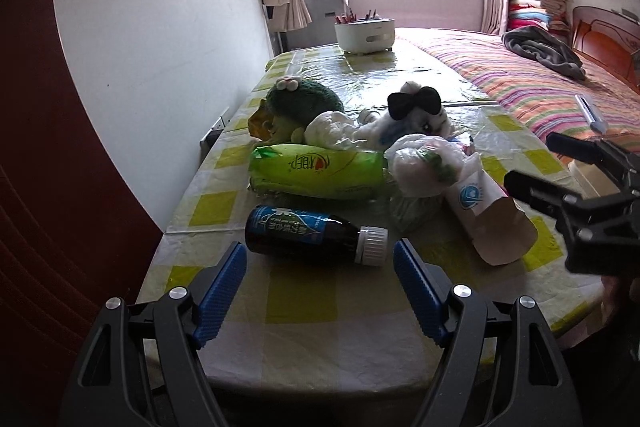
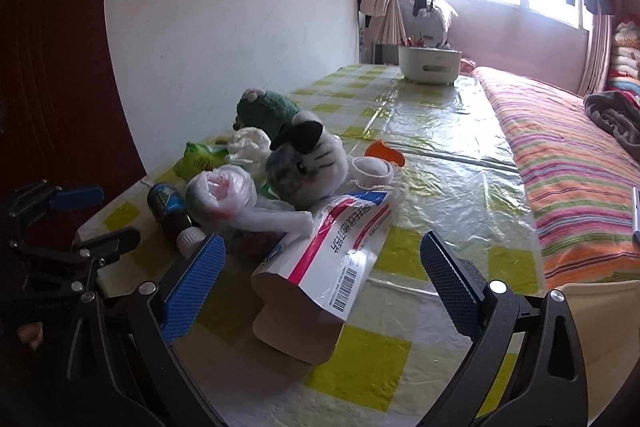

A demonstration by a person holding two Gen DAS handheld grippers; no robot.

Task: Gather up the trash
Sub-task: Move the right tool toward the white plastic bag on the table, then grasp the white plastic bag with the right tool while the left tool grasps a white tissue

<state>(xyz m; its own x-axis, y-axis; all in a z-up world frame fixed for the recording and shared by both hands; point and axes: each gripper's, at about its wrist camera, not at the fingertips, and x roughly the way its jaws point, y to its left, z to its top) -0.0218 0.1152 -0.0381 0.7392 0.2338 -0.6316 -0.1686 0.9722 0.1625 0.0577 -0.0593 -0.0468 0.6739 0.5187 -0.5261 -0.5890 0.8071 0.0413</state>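
A dark bottle [image 1: 304, 233] with a blue label and white cap lies on its side on the checked table [image 1: 304, 327]. My left gripper [image 1: 319, 245] is open just short of it, its blue pads clear of the bottle. Behind lie a green packet [image 1: 316, 169], a knotted white plastic bag [image 1: 424, 163] and crumpled tissue [image 1: 332, 131]. A white carton [image 2: 320, 267] with a pink stripe and an open brown end lies between the open fingers of my right gripper [image 2: 322, 243], untouched by its pads. That right gripper [image 1: 536, 163] also shows at the right edge of the left wrist view.
A green plush [image 1: 304, 103] and a white plush cat [image 2: 304, 163] sit among the trash, with an orange piece [image 2: 386, 153] behind. A white holder [image 2: 428, 65] stands at the table's far end. A striped bed [image 2: 580, 167] borders the right side, a wall the left.
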